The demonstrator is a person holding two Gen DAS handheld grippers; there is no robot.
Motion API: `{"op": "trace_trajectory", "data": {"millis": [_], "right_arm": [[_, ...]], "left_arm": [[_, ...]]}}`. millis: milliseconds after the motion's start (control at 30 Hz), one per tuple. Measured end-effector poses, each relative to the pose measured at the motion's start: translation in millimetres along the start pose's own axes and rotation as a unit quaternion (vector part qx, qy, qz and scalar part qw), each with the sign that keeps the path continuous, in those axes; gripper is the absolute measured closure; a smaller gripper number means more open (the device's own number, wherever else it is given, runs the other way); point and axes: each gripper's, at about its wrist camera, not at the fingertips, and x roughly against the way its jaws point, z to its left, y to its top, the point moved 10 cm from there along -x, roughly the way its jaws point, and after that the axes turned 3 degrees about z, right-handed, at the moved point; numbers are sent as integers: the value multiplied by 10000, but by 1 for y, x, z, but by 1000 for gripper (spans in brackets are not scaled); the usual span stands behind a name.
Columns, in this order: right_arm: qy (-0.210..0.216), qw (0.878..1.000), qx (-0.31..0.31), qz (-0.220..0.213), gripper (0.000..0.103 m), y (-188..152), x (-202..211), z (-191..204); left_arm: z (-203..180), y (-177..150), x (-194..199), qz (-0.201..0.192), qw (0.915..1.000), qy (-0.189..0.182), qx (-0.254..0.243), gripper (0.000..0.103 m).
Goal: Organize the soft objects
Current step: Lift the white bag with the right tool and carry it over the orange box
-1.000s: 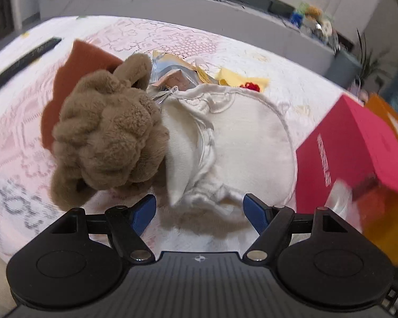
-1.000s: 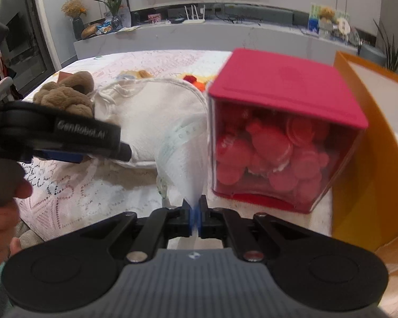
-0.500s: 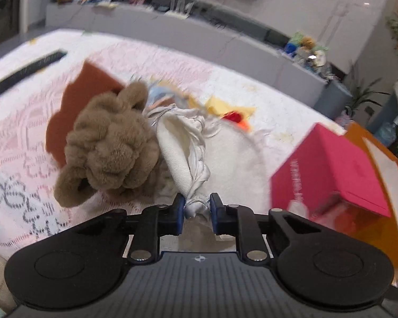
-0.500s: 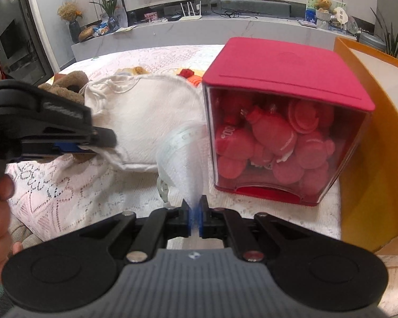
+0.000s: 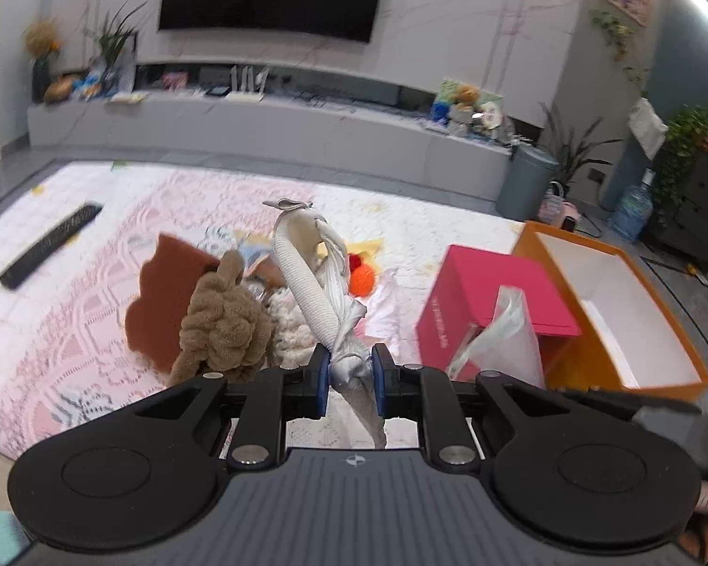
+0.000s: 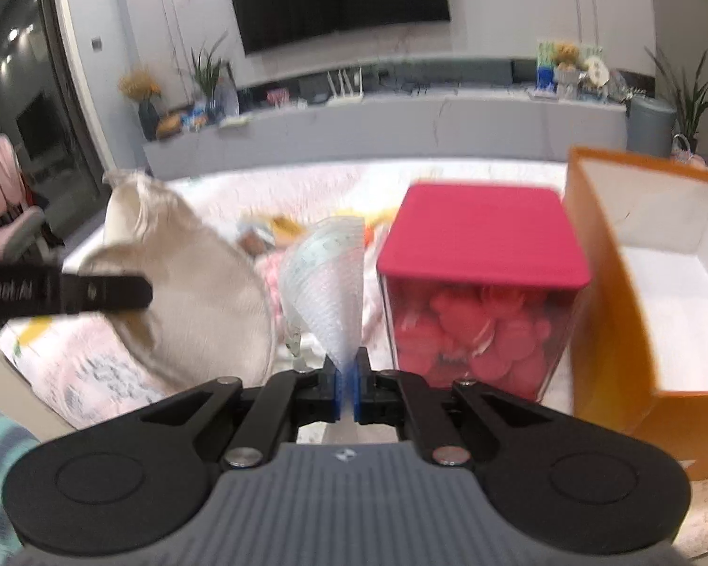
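Cloth filled the jaws of our left hand-held gripper (image 5: 349, 374): we had them pinched on a bunched edge of the cream fabric bag (image 5: 307, 278), which rose from the pads as a long rolled band, lifted off the pink lace cloth (image 5: 71, 330) covering the surface. From the right wrist view the same bag (image 6: 203, 302) hung broad and rounded at the left, with the left tool's black finger crossing in front of it.

Our right hand-held gripper (image 6: 347, 389) was pressed together on the lower tip of a clear bubble-wrap pouch (image 6: 330, 283), which fanned upward from the pads, just left of the red-lidded clear box (image 6: 484, 245).

On the surface, left of the lifted bag, lay a brown plush toy (image 5: 222, 325) resting against a rust-coloured felt piece (image 5: 165, 292). A fluffy white item (image 5: 288, 325) sat between the plush and the bag. Farther back we saw an orange knitted ball (image 5: 363, 278) and some yellow fabric, blurred. A black remote (image 5: 49, 245) lay well apart at the far left. At the right, an open orange box (image 5: 604, 358) with a white inside stood just beside the red one.
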Motion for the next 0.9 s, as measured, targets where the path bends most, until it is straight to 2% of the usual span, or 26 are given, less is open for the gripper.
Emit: {"op": "trace_trajectory", "data": {"millis": [200,433,533,667,767,900], "right_arm": [[45,9988,-367,-332,102,5,51,-5],[-345,9955,-385,-789,101,16,122,-25],[-508,9928,-511,-955,98,25,152,-45],[-1018,9872,-505,-1123,97,39,187,-76],[-1206,9840,-639,-1148,97,47,202,-101],[-1434,9817,-699,-1038,97,59,205,-136]], "left_arm": [[-27,5,33,-351,9976,-145,-577,83],[-77,14,50,-526,9909,-621,-1068,83],[-103,21,55,-561,9858,-941,-1270,83],[-141,37,55,-553,9773,-1388,-1500,82],[-169,46,50,-607,9714,-1526,-1717,82],[-206,56,35,-488,9647,-1781,-1880,82]]}}
